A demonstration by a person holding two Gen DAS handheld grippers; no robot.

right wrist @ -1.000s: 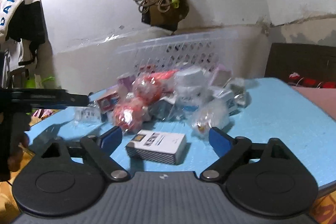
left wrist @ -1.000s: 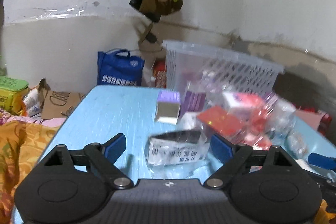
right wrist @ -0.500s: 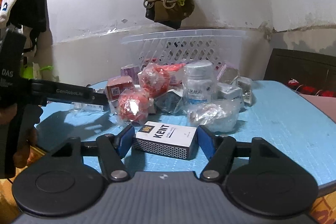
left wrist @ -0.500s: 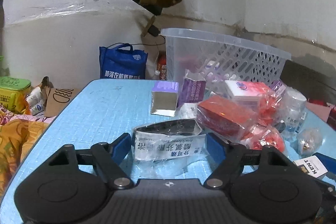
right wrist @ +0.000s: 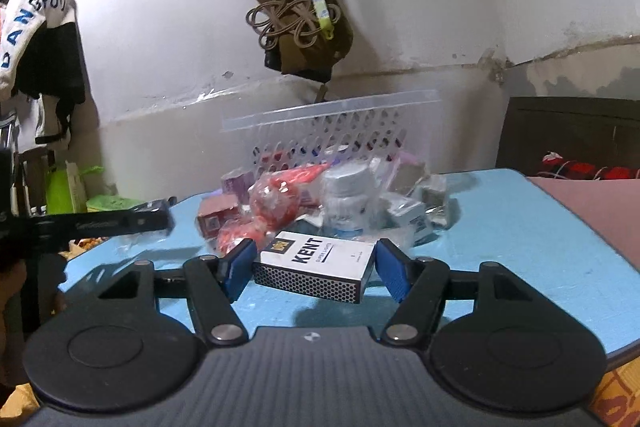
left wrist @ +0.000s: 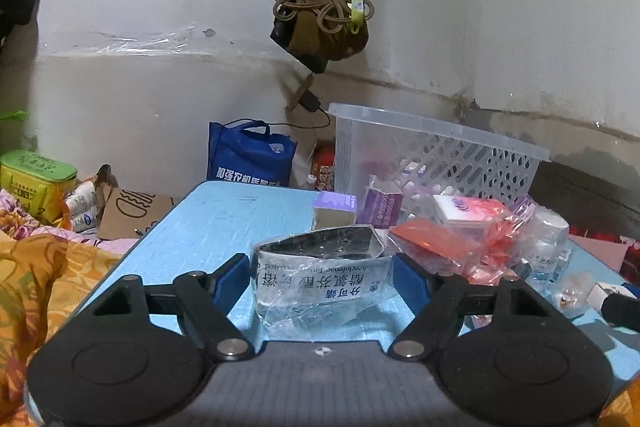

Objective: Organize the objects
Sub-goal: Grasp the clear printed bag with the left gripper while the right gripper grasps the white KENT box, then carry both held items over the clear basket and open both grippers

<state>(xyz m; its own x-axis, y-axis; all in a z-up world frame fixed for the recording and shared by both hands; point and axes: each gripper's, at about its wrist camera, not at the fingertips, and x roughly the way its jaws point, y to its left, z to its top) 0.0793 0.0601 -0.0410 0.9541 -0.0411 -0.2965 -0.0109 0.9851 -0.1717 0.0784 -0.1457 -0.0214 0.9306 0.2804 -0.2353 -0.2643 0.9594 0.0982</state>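
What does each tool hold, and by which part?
Left tool: plastic-wrapped medicine box, by its two ends. Right tool: Kent pack, by its two short ends.

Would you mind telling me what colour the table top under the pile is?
The table top is light blue, clearest in the right wrist view.
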